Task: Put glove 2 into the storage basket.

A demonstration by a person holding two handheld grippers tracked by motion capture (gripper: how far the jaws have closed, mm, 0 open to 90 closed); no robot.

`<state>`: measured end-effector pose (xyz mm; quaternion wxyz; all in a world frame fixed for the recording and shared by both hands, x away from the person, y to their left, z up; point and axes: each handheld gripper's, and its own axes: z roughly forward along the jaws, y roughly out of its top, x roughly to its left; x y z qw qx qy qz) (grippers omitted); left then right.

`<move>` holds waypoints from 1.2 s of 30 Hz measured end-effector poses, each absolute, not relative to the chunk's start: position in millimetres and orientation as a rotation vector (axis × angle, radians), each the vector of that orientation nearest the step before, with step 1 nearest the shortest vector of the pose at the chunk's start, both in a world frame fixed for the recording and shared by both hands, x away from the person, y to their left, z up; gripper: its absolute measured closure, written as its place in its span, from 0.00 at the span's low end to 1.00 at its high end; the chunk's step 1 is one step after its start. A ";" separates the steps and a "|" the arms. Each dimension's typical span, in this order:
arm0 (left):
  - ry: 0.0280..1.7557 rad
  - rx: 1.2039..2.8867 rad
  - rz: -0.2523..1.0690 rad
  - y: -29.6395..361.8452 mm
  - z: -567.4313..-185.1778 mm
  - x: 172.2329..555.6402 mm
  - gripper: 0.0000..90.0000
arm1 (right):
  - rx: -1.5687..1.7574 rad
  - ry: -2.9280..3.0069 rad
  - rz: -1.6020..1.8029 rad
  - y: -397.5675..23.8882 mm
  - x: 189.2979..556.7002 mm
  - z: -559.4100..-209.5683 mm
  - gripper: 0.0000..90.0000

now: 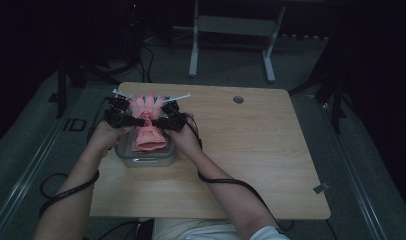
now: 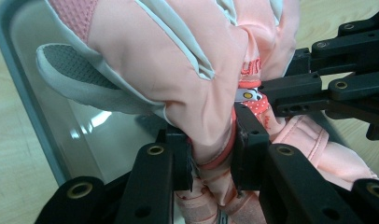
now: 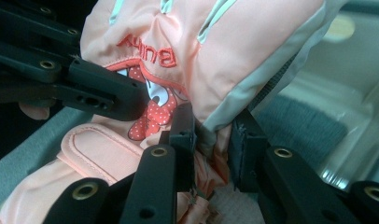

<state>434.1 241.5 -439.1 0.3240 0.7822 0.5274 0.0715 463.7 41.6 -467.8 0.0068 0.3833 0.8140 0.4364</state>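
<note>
A pink glove point(image 1: 147, 127) with grey trim and a red embroidered patch lies partly in a clear container point(image 1: 125, 152) at the table's left. Its fingers stick out over the far rim. My left gripper point(image 1: 122, 118) is shut on the glove's left side, and in the left gripper view the fabric point(image 2: 211, 149) is pinched between the two black jaws. My right gripper point(image 1: 167, 120) is shut on the glove's other side; the right gripper view has grey-trimmed fabric point(image 3: 211, 140) squeezed between its jaws. The other gripper's jaws point(image 3: 94, 93) reach in from the left there.
The container has a grey rim point(image 2: 19, 93) and a glass wall point(image 3: 346, 84). A wooden table point(image 1: 251, 150) stretches to the right, with a round cable hole point(image 1: 238, 99) near its far edge. Cables point(image 1: 66, 192) trail off the front left.
</note>
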 end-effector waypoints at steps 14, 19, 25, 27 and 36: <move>1.460 2.024 0.122 252.6 -465.7 449.0 0.76 | 1.267 2.591 1.199 58.4 472.7 -485.1 0.79; 1.505 2.008 0.134 252.0 -470.3 454.0 0.69 | 1.313 2.584 1.181 58.6 477.0 -486.0 0.75; 1.540 1.996 0.257 251.1 -467.1 454.8 0.59 | 1.331 2.549 1.216 47.7 481.6 -480.2 0.61; 1.550 2.003 0.312 251.2 -465.3 454.5 0.55 | 1.338 2.529 1.278 39.2 481.8 -473.4 0.59; 1.526 2.042 0.483 249.3 -448.4 447.1 0.45 | 1.249 2.539 1.334 26.5 476.7 -464.5 0.51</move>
